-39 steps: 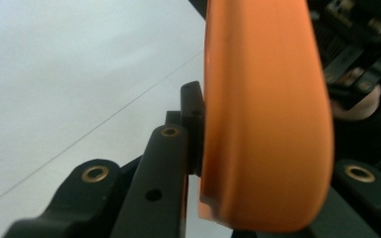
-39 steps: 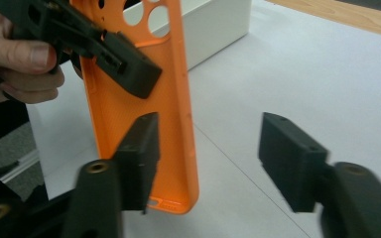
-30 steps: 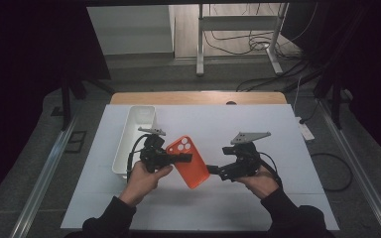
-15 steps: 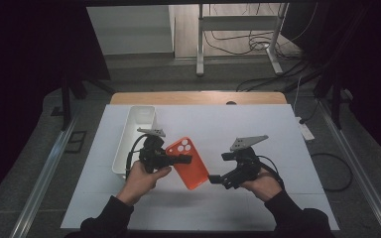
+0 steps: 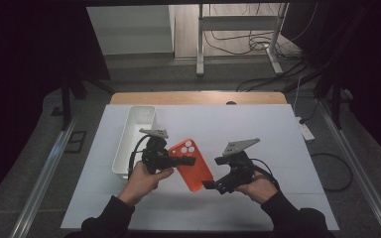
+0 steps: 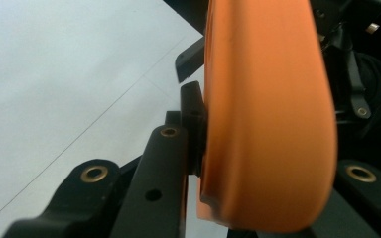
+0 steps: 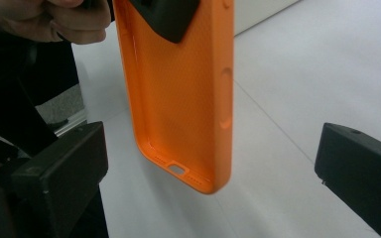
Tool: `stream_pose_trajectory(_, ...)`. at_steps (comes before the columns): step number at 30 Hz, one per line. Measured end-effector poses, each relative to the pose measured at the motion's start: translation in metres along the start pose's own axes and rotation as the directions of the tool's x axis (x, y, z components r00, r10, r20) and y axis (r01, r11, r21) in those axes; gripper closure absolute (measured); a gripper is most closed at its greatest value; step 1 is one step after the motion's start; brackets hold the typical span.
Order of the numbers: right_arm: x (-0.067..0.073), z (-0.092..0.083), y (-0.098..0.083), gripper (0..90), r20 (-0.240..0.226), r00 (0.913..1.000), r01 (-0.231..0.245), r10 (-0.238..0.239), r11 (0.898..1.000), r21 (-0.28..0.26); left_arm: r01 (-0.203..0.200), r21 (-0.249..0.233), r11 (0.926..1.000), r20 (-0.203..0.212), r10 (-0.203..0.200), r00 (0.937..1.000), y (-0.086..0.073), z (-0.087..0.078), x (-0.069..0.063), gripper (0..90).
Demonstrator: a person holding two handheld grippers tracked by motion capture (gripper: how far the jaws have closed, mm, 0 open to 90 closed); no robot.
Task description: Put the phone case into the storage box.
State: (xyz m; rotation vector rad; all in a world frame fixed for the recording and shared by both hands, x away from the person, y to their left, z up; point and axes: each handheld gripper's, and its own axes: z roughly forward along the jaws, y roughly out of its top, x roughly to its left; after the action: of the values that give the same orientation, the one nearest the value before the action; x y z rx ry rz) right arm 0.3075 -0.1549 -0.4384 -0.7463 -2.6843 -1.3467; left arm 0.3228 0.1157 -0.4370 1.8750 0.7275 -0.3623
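An orange phone case (image 5: 192,166) hangs above the white table, camera cutouts at its far end. My left gripper (image 5: 179,160) is shut on its upper part. In the left gripper view one black finger (image 6: 193,116) presses on the case (image 6: 268,114), seen edge-on. My right gripper (image 5: 212,185) sits at the case's near, lower end. In the right gripper view its two jaws stand wide apart, open, with the bottom of the case (image 7: 178,94) between them and touching neither. The left gripper's jaw (image 7: 168,17) shows inside the case's hollow.
A long white tray (image 5: 139,116) stands at the left of the table, just beyond my left hand (image 5: 144,178). The white tabletop (image 5: 258,129) stretches to the right and far side. Cables trail from both grippers.
My right gripper has slid a little toward the near edge, its jaws now at the case's lower end. The left gripper and the case have kept still.
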Motion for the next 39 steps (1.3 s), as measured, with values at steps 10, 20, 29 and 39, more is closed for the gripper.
stream_pose_trajectory(10,0.006,0.006,0.002,0.2,-0.033,0.9994,-0.002,0.003,1.0,0.029,-0.032,0.0,0.9995,0.052,0.032,0.9981,0.002,0.004,-0.004,83.6)
stream_pose_trajectory(20,0.006,0.006,0.003,21.1,-0.059,0.9983,0.003,-0.001,0.999,0.032,-0.051,0.002,0.9987,0.11,0.05,0.9926,0.004,0.009,-0.01,83.7)
stream_pose_trajectory(29,0.005,0.004,0.003,59.4,-0.192,0.9814,0.006,-0.002,1.0,0.024,-0.086,-0.003,0.9963,0.161,0.085,0.9833,0.006,0.012,-0.015,83.5)
stream_pose_trajectory(39,-0.003,-0.004,0.004,84.4,-0.337,0.9403,-0.049,0.049,0.999,0.007,-0.112,-0.028,0.9933,0.168,0.115,0.979,0.006,0.011,-0.016,78.9)
